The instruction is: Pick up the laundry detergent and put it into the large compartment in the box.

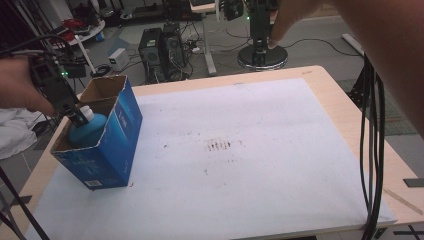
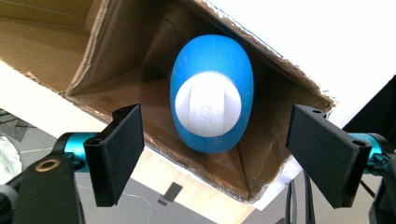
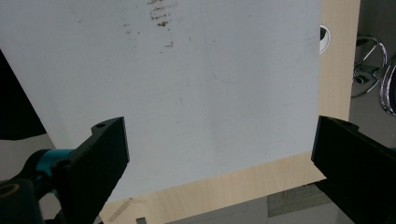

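1. Wooden table (image 1: 345, 115) covered by a white foam mat (image 1: 250, 150), faintly stained brown near its middle; behind it lies a cluttered floor with computer towers and cables.

2. Nearest the viewer, the right gripper (image 3: 219, 154) hangs above the bare mat near the table's edge. Its two black jaws stand wide apart with nothing between them.

3. At the table's left edge stands a blue cardboard box (image 1: 117, 145), top open, flaps torn, brown inside.

4. Inside the box sits a blue plastic bottle with a white cap (image 2: 211, 100), upright and leaning toward one inner wall.

5. The left gripper (image 2: 215, 149) hovers just above the box mouth, pointing down at the bottle cap. Its jaws are spread on either side of the bottle, pads clear of it, gripping nothing.

6. The left hand (image 1: 17, 85) holds that gripper from the left edge of the high view, wrist angled downward.

7. Judged by looks, the bottle is light, stiff and smooth, likely slippery on its rounded shoulders. The ridged cap or the neck below it seems the safest hold.
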`<state>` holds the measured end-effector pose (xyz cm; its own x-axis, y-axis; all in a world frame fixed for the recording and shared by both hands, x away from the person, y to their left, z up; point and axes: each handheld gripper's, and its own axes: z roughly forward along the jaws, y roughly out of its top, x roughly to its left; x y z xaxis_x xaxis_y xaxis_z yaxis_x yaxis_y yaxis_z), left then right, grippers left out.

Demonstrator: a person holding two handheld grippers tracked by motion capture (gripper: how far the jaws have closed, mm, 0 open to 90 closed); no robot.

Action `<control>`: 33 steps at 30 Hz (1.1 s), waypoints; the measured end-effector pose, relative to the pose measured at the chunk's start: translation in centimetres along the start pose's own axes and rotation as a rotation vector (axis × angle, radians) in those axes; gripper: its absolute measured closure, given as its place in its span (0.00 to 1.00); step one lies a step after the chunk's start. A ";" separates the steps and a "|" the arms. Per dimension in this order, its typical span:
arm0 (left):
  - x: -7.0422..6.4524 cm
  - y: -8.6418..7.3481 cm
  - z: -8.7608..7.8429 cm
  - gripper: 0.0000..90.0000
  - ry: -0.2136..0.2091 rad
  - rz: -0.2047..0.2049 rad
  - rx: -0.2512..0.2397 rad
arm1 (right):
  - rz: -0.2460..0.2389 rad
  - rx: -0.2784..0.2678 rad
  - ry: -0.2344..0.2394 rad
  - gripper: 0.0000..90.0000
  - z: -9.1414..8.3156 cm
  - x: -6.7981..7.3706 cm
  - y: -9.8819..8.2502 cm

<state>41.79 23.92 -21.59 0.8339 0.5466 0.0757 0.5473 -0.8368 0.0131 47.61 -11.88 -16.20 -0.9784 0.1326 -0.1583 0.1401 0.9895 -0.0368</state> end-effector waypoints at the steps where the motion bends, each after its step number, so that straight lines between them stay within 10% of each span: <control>1: 0.0 0.0 -0.1 0.21 -0.002 0.002 0.000 | 0.006 0.000 0.001 0.03 0.0 0.0 0.0; 21: -2.4 2.1 -2.8 0.07 -0.014 0.093 -0.060 | 0.003 0.004 0.006 0.03 0.3 0.1 0.2; 33: -5.2 4.9 -3.4 0.02 -0.057 0.221 -0.062 | 0.013 -0.002 0.006 0.03 0.3 0.3 -0.3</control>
<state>39.90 16.91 -18.55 0.9365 0.3496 0.0273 0.3474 -0.9356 0.0635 47.32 -12.10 -16.55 -0.9775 0.1459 -0.1526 0.1526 0.9878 -0.0326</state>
